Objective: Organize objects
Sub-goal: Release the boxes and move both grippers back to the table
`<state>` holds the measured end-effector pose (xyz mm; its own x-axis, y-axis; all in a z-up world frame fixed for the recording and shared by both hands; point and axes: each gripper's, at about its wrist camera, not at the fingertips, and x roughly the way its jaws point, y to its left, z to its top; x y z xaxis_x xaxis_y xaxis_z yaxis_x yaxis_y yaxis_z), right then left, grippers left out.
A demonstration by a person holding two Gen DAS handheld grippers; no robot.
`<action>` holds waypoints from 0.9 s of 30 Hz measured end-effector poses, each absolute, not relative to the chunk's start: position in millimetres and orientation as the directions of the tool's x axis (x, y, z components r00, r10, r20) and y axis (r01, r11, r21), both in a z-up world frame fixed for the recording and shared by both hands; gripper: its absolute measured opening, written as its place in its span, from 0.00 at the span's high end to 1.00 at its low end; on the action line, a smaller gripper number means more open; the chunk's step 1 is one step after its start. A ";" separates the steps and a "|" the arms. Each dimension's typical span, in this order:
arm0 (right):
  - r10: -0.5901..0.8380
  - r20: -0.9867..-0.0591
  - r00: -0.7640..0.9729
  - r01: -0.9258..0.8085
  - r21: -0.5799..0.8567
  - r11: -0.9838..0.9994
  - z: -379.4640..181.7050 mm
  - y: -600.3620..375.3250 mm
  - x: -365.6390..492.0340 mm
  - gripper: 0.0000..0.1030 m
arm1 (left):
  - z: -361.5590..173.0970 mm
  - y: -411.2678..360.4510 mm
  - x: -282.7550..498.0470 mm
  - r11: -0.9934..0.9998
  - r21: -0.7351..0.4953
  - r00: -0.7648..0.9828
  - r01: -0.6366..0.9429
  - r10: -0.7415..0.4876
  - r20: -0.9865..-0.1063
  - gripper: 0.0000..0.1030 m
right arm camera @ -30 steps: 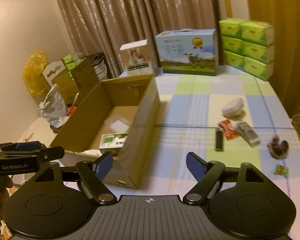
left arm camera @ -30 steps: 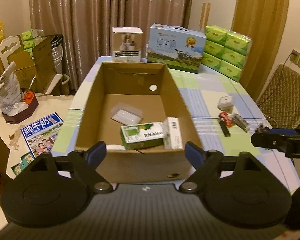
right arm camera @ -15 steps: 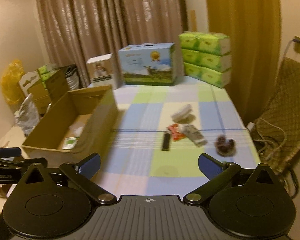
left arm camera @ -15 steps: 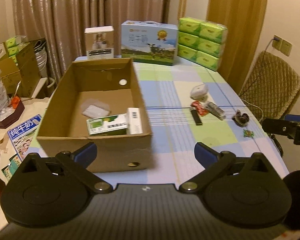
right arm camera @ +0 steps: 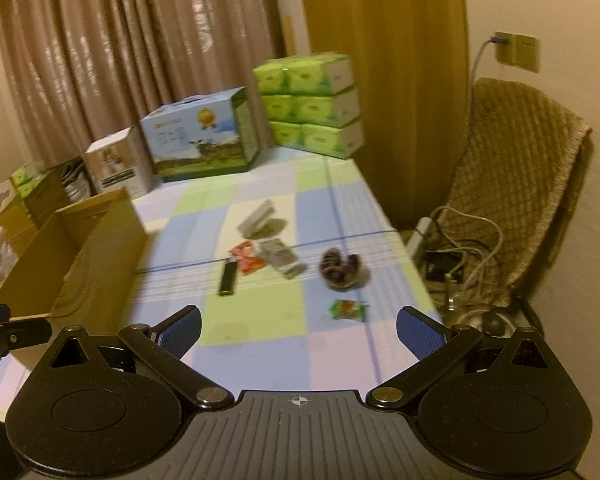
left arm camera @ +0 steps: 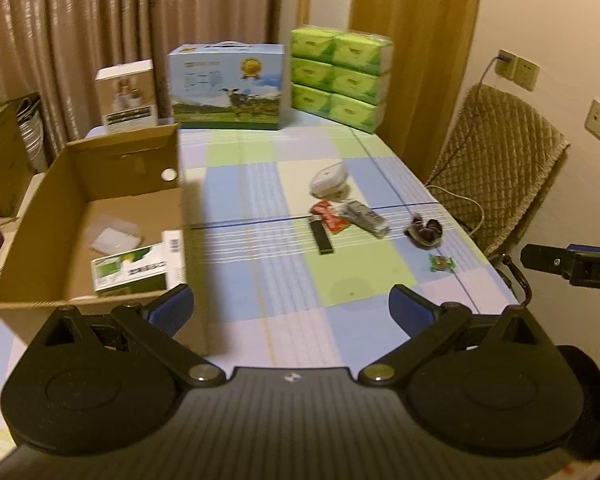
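Note:
An open cardboard box [left arm camera: 32, 216] stands on the table's left; it holds a green-white carton [left arm camera: 130, 270], a white carton and a clear packet. Loose on the checked cloth lie a white case [left arm camera: 329, 176], a red sachet [left arm camera: 332, 218], a grey packet [left arm camera: 364, 218], a black lighter [left arm camera: 322, 236], a dark hair tie [left arm camera: 424, 230] and a green candy [left arm camera: 442, 263]. The same items show in the right wrist view, with the candy [right arm camera: 348, 309] nearest. My left gripper [left arm camera: 290, 310] is open and empty over the near edge. My right gripper [right arm camera: 298, 328] is open and empty.
A milk carton case [left arm camera: 228, 86], a white box [left arm camera: 126, 98] and stacked green tissue packs [left arm camera: 340, 78] stand at the table's far end. A cushioned chair [left arm camera: 496, 168] with cables is to the right. More boxes stand on the floor at left.
Both grippers have swung right, from facing the cardboard box toward the loose items on the cloth. Both stay open and empty.

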<state>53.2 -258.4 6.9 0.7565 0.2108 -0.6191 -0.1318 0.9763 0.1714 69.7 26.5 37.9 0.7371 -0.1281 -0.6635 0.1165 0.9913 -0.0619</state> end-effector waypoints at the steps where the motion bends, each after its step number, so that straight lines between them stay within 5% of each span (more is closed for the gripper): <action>1: 0.206 -0.621 0.756 -0.124 0.173 0.977 5.6 -262.7 53.8 0.02 | 37.3 22.7 71.2 0.990 -0.062 0.735 0.124 -0.134 -0.664 0.01; 21: 0.186 -0.682 0.707 -0.107 0.157 0.982 -42.2 -290.1 106.8 0.02 | -9.2 -29.4 142.5 0.986 -0.017 0.708 0.164 -0.130 -0.695 0.01; 27: 0.209 -0.705 0.678 -0.110 0.184 0.977 -76.3 -286.9 135.5 0.19 | -34.1 -35.9 170.2 0.984 -0.031 0.692 0.176 -0.146 -0.707 0.01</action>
<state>135.5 -286.9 -76.3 0.6775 0.2087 -0.7053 -0.1098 0.9769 0.1836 170.2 -35.9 -34.1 0.6920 -0.1461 -0.7070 0.1762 0.9839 -0.0309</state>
